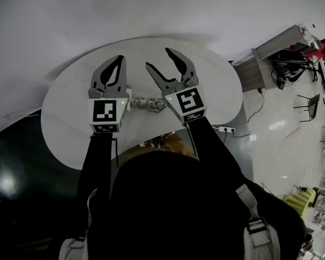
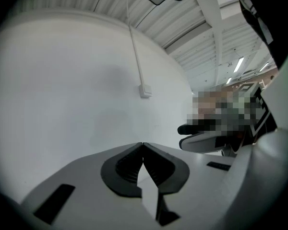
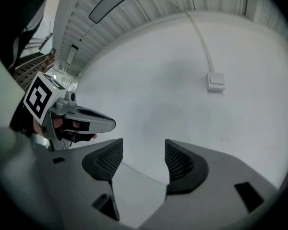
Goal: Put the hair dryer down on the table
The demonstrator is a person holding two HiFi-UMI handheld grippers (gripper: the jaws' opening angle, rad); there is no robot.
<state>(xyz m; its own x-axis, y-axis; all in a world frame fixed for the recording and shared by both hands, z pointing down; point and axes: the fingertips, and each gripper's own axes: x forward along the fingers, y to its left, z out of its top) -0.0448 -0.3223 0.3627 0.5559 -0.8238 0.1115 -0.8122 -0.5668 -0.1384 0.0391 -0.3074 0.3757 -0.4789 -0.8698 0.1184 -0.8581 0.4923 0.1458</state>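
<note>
Head view, table: I saw the round white table (image 1: 70, 107) below me, with both grippers held over its middle.
Head view, hair dryer: a pale lump with a looped cord lay on the tabletop between the two gripper bodies; I took it for the hair dryer (image 1: 148, 103), though it was partly hidden and too small to be sure; neither gripper touched it.
Head view, surroundings: a power strip (image 1: 225, 129) lay on the floor (image 1: 276, 129) beside the table.
Left gripper view, tongs: the left gripper (image 2: 143, 145) had its jaws pressed together at the tips with nothing between them; beyond them was only a white wall (image 2: 62, 95) with a switch box (image 2: 145, 91).
Right gripper view, tongs: the right gripper (image 3: 143, 150) had its jaws standing well apart with nothing between them, only bare wall behind; the left gripper showed off to its left, also with nothing in it.
Progress: I judged the put-down done; the dryer appeared to rest on the table and both tongs were free of it; all that seemed left was to draw the grippers away.
View against view: only the head view showed the table and the dryer; the gripper views pointed at the wall and missed both, but they alone showed the jaw gaps plainly.
</note>
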